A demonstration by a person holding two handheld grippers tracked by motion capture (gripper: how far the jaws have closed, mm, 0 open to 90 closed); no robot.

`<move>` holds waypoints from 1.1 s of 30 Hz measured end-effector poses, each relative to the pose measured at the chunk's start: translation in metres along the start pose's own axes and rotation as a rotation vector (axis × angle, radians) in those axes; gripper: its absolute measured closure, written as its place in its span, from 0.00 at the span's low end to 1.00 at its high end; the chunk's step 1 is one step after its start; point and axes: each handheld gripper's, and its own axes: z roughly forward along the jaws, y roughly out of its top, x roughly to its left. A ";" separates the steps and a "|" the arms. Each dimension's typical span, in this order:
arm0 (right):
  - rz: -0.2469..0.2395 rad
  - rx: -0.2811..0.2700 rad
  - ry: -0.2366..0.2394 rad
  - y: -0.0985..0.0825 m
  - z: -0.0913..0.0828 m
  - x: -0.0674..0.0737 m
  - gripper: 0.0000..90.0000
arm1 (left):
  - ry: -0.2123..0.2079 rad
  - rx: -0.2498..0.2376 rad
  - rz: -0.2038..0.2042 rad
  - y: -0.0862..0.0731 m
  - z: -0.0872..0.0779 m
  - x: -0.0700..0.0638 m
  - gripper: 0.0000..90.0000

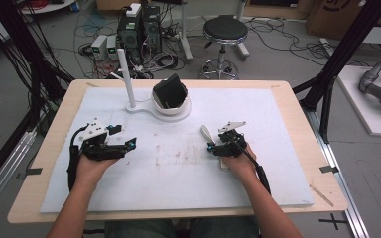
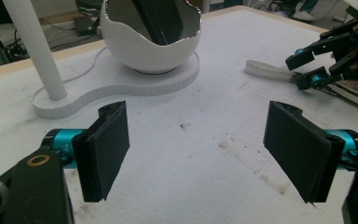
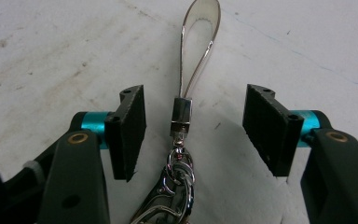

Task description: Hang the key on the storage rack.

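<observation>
Right gripper (image 3: pixel 193 133) spread wide, straddling keychain strap (image 3: pixel 198 42), likely lining up to pinch; left gripper (image 2: pixel 196 154) gaping, idle.

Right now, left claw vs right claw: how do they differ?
The left claw has bare white mat between its jaws; the right claw straddles the keychain, its metal clasp lying between the jaws untouched. The left claw faces the white bowl and post; the right claw looks down along the keychain's strap loop. Shared: both are open, low over the mat, holding nothing.
</observation>
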 end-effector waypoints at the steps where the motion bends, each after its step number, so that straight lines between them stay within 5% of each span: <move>1: 0.001 0.000 0.004 0.000 0.000 0.000 0.47 | 0.000 0.000 0.001 0.000 0.000 0.000 0.25; 24: -0.014 0.005 0.057 0.000 -0.003 0.004 0.91 | 0.003 -0.009 -0.005 -0.002 -0.002 0.000 0.25; 33: -0.003 0.005 0.053 0.002 -0.006 0.004 0.92 | -0.004 -0.008 -0.003 -0.002 -0.003 0.001 0.25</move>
